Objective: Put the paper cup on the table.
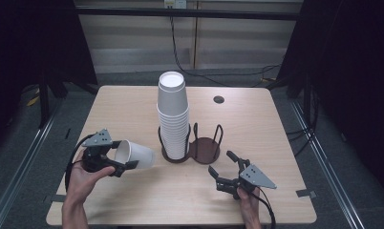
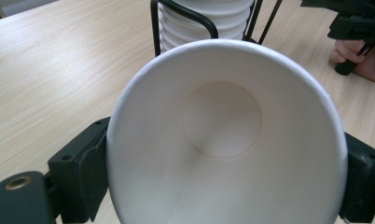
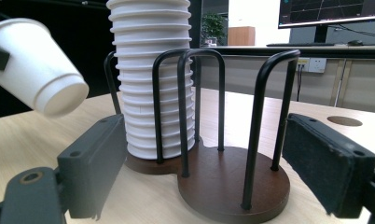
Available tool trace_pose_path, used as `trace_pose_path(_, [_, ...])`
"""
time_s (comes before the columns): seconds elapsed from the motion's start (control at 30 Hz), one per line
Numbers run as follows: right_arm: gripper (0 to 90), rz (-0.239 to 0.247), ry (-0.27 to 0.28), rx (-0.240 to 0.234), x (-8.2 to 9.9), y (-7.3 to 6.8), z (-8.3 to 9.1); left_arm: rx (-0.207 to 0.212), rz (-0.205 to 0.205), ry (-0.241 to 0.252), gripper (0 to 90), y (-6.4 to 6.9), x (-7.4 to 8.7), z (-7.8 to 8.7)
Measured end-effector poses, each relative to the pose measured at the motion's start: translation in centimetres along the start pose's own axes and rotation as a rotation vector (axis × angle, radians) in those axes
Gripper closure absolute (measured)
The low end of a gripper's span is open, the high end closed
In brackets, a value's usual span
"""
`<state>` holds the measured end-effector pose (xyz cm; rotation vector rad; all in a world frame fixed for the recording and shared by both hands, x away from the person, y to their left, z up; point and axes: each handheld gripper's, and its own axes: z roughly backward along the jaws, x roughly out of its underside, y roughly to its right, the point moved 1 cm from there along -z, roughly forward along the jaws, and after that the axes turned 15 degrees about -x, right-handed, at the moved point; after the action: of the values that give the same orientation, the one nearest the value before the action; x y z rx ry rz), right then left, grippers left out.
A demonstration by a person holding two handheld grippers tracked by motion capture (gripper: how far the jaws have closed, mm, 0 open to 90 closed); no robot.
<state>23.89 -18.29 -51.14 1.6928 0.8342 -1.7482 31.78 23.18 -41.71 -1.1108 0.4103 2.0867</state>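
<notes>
— White cup (image 1: pixel 135 155)?
— Clamped sideways in left gripper (image 1: pixel 125 166), off table (image 1: pixel 123 109), near left edge, beside stack (image 1: pixel 173 114).
— Right gripper (image 1: pixel 222 171)?
— Gaping, level, aimed at rack (image 1: pixel 204 148), near front edge.

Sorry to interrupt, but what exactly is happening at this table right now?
A person works with two hand-held grippers. The left gripper holds a single paper cup on its side, above the table. The right gripper is open and empty, facing the holder, whose left bay carries a tall cup stack; its right bay is empty.
</notes>
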Motion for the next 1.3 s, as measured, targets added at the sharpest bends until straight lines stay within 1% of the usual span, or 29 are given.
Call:
trace_pose_path(0.03, [13.4,0.007,0.000,0.000,0.0,-0.1,0.0,-0.008,-0.003,-0.012,10.1,-0.2,-0.2,-0.1])
trace_pose_path(0.07, [13.4,0.012,0.000,0.000,0.0,-0.1,0.0,-0.003,0.008,-0.032,10.1,-0.4,-0.3,-0.2])
trace_pose_path(0.13, [13.3,0.015,0.003,0.000,0.0,-0.2,0.0,-0.024,-0.005,-0.067,10.0,-0.9,-0.6,-0.5])
trace_pose_path(0.2, [13.3,0.019,0.009,0.007,0.0,-0.2,0.0,-0.038,-0.002,-0.079,10.0,-1.3,-0.7,-0.6])
trace_pose_path(0.23, [13.3,0.024,0.009,0.010,0.1,-0.2,0.1,-0.033,-0.002,-0.087,10.0,-1.5,-0.8,-0.6])
trace_pose_path(0.3, [13.3,0.028,0.010,0.017,0.1,-0.3,0.1,-0.049,-0.007,-0.100,10.0,-1.8,-1.0,-0.9])
trace_pose_path(0.33, [13.3,0.026,0.010,0.019,0.1,-0.3,0.1,-0.061,-0.005,-0.114,9.9,-1.9,-1.1,-1.0])
trace_pose_path(0.4, [13.3,0.026,0.009,0.020,0.1,-0.3,0.1,-0.070,-0.006,-0.143,9.9,-2.2,-1.3,-1.3])
trace_pose_path(0.47, [13.3,0.026,0.009,0.020,0.1,-0.3,0.1,-0.065,-0.011,-0.168,9.9,-2.5,-1.6,-1.6])
trace_pose_path(0.57, [13.8,0.025,0.009,0.019,0.1,-0.3,0.1,-0.080,-0.031,-0.208,9.9,-2.8,-2.1,-1.8])
trace_pose_path(0.63, [13.8,0.025,0.008,0.017,0.1,-0.3,0.1,-0.102,-0.045,-0.238,9.9,-2.7,-2.4,-2.1])
trace_pose_path(0.7, [13.8,0.024,0.008,0.017,0.1,-0.3,0.1,-0.093,-0.065,-0.262,9.7,-2.7,-2.5,-2.4])
trace_pose_path(0.73, [13.8,0.024,0.008,0.017,0.1,-0.3,0.1,-0.094,-0.066,-0.274,9.7,-2.7,-2.6,-2.7])
trace_pose_path(0.77, [13.7,0.024,0.008,0.017,0.1,-0.3,0.1,-0.103,-0.069,-0.292,9.7,-2.9,-2.7,-2.9])
trace_pose_path(0.83, [13.7,0.024,0.008,0.017,0.1,-0.3,0.1,-0.115,-0.098,-0.335,9.5,-3.0,-2.8,-3.3])
trace_pose_path(0.87, [13.7,0.024,0.008,0.017,0.1,-0.3,0.1,-0.113,-0.097,-0.348,9.5,-3.2,-2.9,-3.4])
trace_pose_path(0.9, [13.7,0.024,0.008,0.017,0.1,-0.3,0.1,-0.106,-0.105,-0.363,9.4,-3.5,-3.0,-3.6])
trace_pose_path(0.93, [13.7,0.024,0.008,0.017,0.1,-0.3,0.1,-0.117,-0.106,-0.368,9.3,-3.6,-3.0,-3.7])
trace_pose_path(0.97, [13.7,0.024,0.008,0.017,0.1,-0.3,0.1,-0.117,-0.106,-0.368,9.2,-3.6,-3.0,-3.7])
trace_pose_path(1.0, [14.0,0.024,0.008,0.017,0.1,-0.3,0.1,-0.121,-0.089,-0.378,9.2,-3.8,-3.2,-3.9])
trace_pose_path(1.1, [14.6,0.025,0.008,0.017,0.1,-0.3,0.1,-0.123,-0.069,-0.386,9.1,-4.2,-3.4,-4.3])
trace_pose_path(1.13, [14.7,0.026,0.009,0.017,0.1,-0.3,0.1,-0.130,-0.075,-0.396,9.1,-4.3,-3.5,-4.4])
trace_pose_path(1.17, [14.7,0.026,0.009,0.017,0.1,-0.3,0.1,-0.130,-0.075,-0.396,9.0,-4.3,-3.5,-4.4])
trace_pose_path(1.2, [14.9,0.024,0.008,0.017,0.1,-0.3,0.1,-0.143,-0.091,-0.421,9.0,-4.4,-3.6,-4.7])
trace_pose_path(1.23, [14.9,0.024,0.008,0.017,0.1,-0.3,0.1,-0.143,-0.091,-0.421,8.9,-4.4,-3.6,-4.7])
trace_pose_path(1.3, [14.8,0.024,0.008,0.017,0.1,-0.3,0.1,-0.136,-0.093,-0.429,8.7,-4.6,-3.6,-5.2])
